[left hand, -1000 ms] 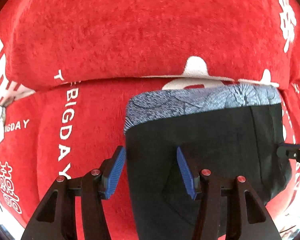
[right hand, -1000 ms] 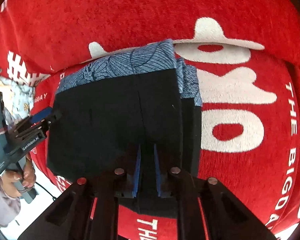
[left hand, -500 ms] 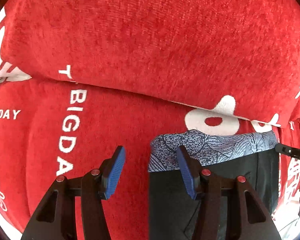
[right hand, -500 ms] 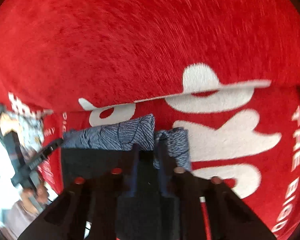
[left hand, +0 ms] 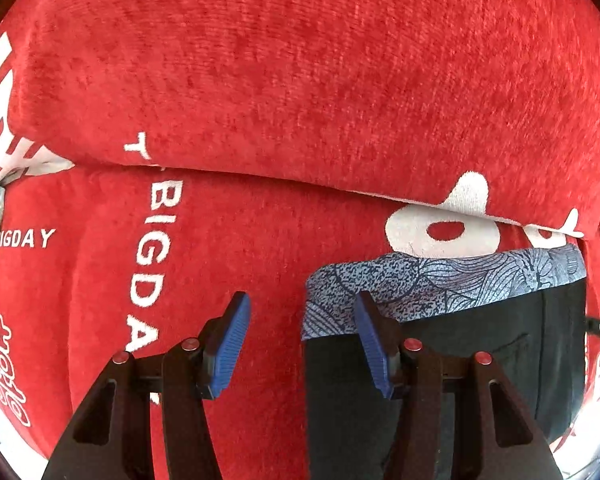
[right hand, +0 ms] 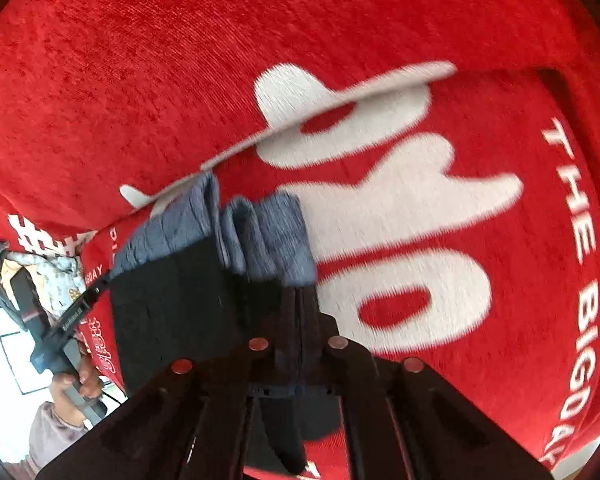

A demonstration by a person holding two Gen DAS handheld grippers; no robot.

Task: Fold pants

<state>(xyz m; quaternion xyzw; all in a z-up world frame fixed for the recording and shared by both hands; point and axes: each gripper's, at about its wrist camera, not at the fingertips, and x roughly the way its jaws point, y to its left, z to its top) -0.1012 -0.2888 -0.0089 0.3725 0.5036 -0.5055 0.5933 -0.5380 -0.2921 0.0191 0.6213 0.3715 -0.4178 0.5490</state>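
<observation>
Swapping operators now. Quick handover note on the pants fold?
Right gripper: shut on the folded black pants with blue-grey patterned waistband, pinching its right edge.
Left gripper: open, holding nothing, straddling the bundle's left edge.
Pants lie on the red plush cover with white lettering, near its back crease.
Done: pants look folded into a compact stack.
Left: probably set down, release, tidy.

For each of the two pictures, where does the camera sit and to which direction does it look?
Left wrist: on the left gripper, facing steeply down at the red blanket; open blue fingers straddle the pants' edge.
Right wrist: on the right gripper, facing down, shut on the black pants; a hand shows.
Shared: pants' patterned waistband, white lettering.
</observation>
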